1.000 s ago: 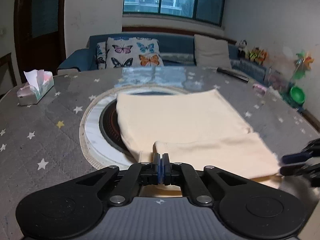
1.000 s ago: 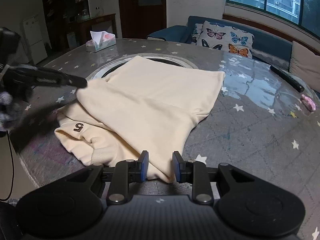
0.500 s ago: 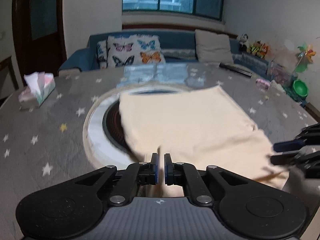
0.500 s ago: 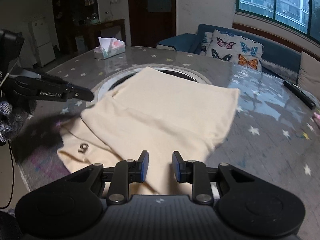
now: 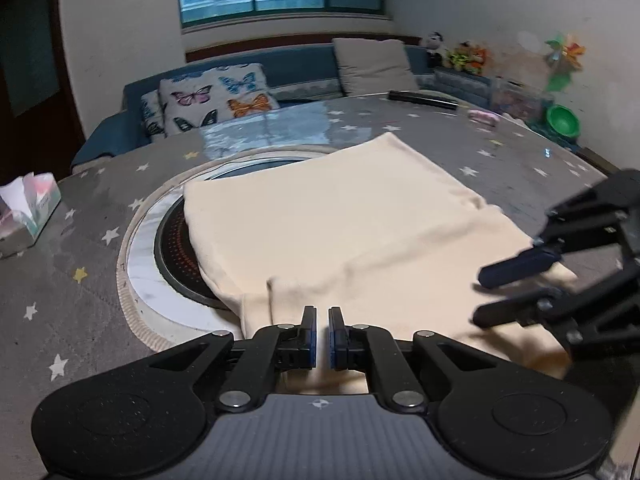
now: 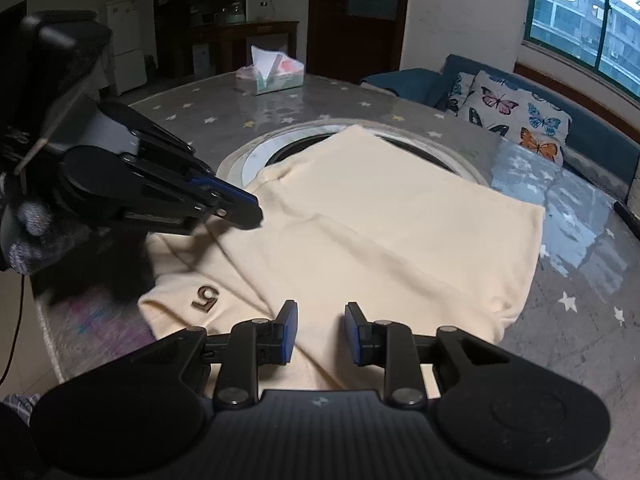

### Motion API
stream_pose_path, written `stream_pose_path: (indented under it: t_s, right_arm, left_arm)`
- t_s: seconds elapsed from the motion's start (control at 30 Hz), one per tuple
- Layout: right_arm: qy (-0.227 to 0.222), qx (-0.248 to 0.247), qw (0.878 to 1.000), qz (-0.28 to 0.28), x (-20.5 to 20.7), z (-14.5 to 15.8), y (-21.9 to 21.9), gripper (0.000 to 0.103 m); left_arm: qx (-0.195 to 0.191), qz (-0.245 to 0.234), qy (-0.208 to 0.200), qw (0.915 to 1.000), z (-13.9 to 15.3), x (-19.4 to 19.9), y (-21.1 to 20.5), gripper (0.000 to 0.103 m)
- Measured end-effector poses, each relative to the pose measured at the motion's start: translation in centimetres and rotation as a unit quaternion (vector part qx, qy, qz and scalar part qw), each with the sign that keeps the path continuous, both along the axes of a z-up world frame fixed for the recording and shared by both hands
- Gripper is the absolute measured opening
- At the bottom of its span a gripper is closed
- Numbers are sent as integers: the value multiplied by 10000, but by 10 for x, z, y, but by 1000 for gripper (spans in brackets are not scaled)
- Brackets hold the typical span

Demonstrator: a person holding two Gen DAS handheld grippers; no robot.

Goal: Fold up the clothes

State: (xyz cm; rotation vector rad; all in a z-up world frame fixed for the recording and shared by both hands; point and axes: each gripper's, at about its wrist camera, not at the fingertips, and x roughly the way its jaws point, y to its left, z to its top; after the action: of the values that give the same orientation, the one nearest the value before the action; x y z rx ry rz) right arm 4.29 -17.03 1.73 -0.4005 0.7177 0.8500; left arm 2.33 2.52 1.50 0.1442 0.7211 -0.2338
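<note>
A cream garment (image 5: 360,220) lies folded flat on the round grey star-patterned table (image 5: 60,280), partly over the table's round centre insert (image 5: 172,248). Its near layer carries a small "5" mark (image 6: 206,296). My left gripper (image 5: 322,312) hovers at the garment's near edge, its jaws a narrow slit apart with nothing pinched between them. From the right wrist it shows at the left (image 6: 248,210), just above the cloth. My right gripper (image 6: 320,308) stands open over the garment's near side, nothing between its fingers. It also shows from the left wrist (image 5: 482,298).
A tissue box (image 5: 28,216) sits on the table's far left part. A black remote (image 5: 424,99) and a pink item (image 5: 484,116) lie at the far right rim. A blue sofa with a butterfly cushion (image 5: 216,98) stands behind the table.
The left jaws, shut on the cloth's near edge a second ago, have parted a little and let it go. The right gripper has moved in over the garment. Both views have rolled.
</note>
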Motion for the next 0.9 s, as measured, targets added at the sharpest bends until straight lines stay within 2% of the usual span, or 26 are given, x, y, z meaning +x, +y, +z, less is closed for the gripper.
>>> stream_pose_path:
  t_s: [0.13,0.2,0.3,0.4,0.6,0.73,0.77,0.8,0.83,0.9]
  right_arm:
    - [-146,-122,9998,77,-5,0,3,25]
    - [-175,-78,9998,66,-6,3,2,25]
    - [-165,9,9999,38,-6,5,1,25]
    - [-76,-118,9998,141,-8,-1,5,27]
    - [-64,-117,9997,225,-13,13,-10,27]
    - [-209,-376,9988,233,-21,20,-29,39]
    - [-241,-446,9984,234,-24,21,-34,42]
    - [-269,-514,9980,241,-26,21,-38,43]
    - [-288,-577,9975,275,-28,20,-41,44]
    - [-332,-704,9963,355,-33,19,-48,53]
  left_arm:
    - [175,-271,-33,9995,3,-23,-1,14]
    - [320,-449,-88,9984,6,-39,0,26]
    - [569,-693,-174,9958,9,-60,-1,34]
    - [812,-975,-201,9917,6,-76,-6,42]
    - [1300,-1449,-454,9798,-10,-82,-28,42]
    - [1390,-1678,-654,9738,-18,-79,-39,42]
    - [1370,-1690,-678,9737,-18,-77,-40,37]
    - [1309,-1680,-696,9746,-17,-75,-39,26]
    - [1205,-1655,-696,9763,-15,-71,-37,21]
    - [1008,-1578,-694,9798,-8,-63,-33,11]
